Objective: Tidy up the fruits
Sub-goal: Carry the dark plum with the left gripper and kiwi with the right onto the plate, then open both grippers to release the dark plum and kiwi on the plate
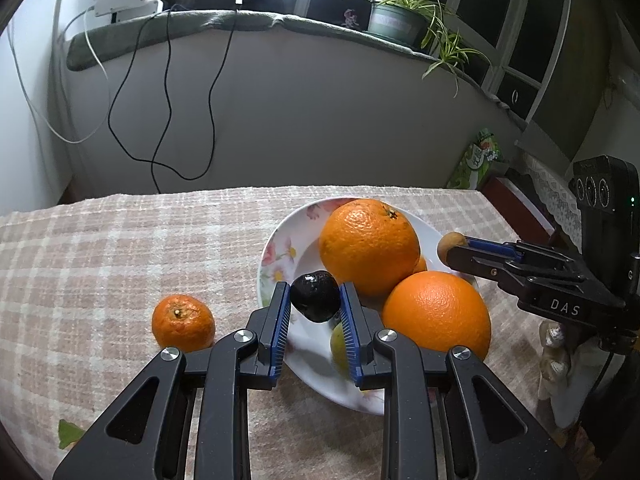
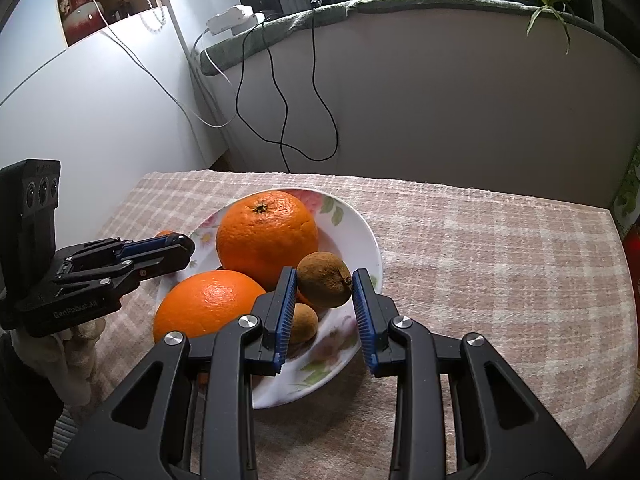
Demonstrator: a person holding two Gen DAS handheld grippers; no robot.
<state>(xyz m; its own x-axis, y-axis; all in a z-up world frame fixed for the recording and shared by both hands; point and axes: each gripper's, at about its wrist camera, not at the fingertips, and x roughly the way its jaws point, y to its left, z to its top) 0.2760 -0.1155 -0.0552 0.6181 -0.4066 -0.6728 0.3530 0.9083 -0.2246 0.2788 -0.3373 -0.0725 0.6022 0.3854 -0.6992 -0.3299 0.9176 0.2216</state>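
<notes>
Left gripper (image 1: 315,298) clamped on a dark, glossy fruit (image 1: 315,297), blue ribbed pads pressing it on both sides, held above the near-left part of the floral plate (image 1: 276,248). Right gripper (image 2: 325,286) closed around a brown, rough-skinned fruit (image 2: 324,279), held over the plate's right half (image 2: 370,240). On the plate: two large oranges, far one (image 2: 266,232) stem-up, near one (image 2: 208,304) touching it at the front; a second brown fruit (image 2: 303,322) lying below the right gripper, partly hidden by its left finger. A pale green fruit (image 1: 339,344) on the plate under the left gripper, mostly hidden, kind unclear. Small mandarin (image 1: 183,323) off the plate, on the checked tablecloth (image 1: 120,248) just left of the left gripper. Small green leaf (image 1: 70,434) near the cloth's front-left edge. Beyond the table, black cables (image 2: 280,92) hanging down the wall from a cloth-covered sill; potted spider plant (image 1: 404,8) on the sill to the right.
</notes>
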